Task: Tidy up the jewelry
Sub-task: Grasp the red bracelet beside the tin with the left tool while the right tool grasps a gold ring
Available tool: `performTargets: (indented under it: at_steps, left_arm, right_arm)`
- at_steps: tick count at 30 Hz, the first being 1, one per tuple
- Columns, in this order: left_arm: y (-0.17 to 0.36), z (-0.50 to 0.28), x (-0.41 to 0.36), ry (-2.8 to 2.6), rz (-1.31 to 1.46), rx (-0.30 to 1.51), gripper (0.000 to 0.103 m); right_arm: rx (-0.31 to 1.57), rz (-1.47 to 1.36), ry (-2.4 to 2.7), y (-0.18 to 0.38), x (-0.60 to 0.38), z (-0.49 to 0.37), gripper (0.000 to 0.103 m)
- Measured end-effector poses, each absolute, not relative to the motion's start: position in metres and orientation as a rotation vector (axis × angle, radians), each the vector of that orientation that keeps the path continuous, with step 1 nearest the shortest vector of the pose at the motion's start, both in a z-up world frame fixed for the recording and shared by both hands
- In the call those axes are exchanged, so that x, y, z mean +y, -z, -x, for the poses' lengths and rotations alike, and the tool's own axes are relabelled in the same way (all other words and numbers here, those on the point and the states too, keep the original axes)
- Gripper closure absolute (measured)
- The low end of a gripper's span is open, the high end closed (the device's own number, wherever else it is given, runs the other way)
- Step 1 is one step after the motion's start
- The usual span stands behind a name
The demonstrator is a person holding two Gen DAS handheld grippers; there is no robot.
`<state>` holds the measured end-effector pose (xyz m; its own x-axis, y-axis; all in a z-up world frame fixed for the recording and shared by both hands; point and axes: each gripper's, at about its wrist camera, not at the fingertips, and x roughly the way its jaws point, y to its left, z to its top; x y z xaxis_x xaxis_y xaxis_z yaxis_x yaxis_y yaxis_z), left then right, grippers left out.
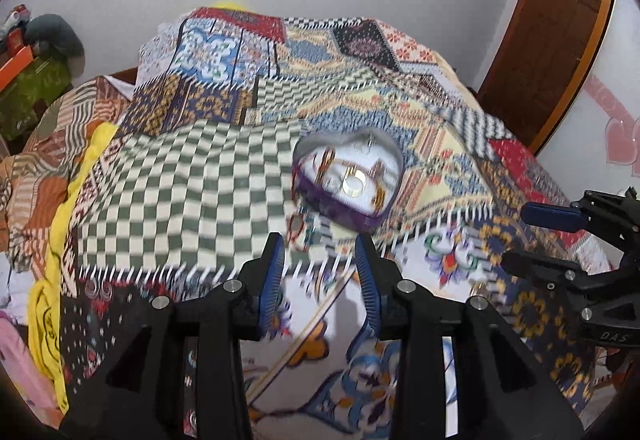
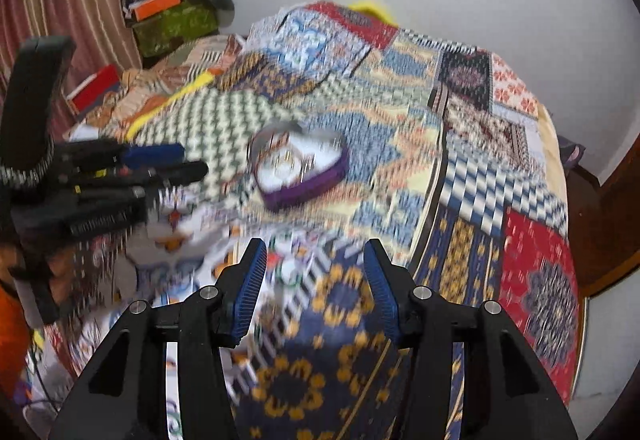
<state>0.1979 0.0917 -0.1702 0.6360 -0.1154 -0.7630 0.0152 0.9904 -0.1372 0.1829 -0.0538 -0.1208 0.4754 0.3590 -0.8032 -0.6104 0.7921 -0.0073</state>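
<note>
On the patchwork bedspread (image 1: 224,176), we see a purple heart-shaped box (image 1: 347,182) lying open, its white lining holding gold jewelry (image 1: 354,184) blurred by motion. From our left tool (image 1: 320,264) it sits at about 12 o'clock, just beyond the spread, empty fingers. From our right tool (image 2: 316,272), also parted and holding nothing, the box lies near 11 o'clock. At 9 o'clock in the left view a yellow cloth (image 1: 48,304) drapes the bed's edge.
</note>
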Motion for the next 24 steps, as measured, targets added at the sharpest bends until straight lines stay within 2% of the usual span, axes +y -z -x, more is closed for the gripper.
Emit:
performTargets:
  at_steps: [17,18,22,24]
  left_arm:
    - [0.200,-0.173,0.100,0.040,0.121,0.951,0.067]
    - [0.200,-0.172,0.100,0.040,0.123,0.952,0.067]
    - [0.203,-0.171,0.099,0.042,0.123,0.957,0.067]
    - [0.203,-0.173,0.099,0.042,0.119,0.959,0.067]
  right_arm:
    - [0.983,0.419,-0.663,0.155,-0.040,-0.163,0.056]
    - [0.981,0.420,-0.662,0.156,-0.040,-0.163,0.059]
    - [0.956,0.456,-0.666,0.157,-0.035,-0.156,0.087]
    - [0.943,0.474,-0.659,0.157,-0.033,-0.154,0.088]
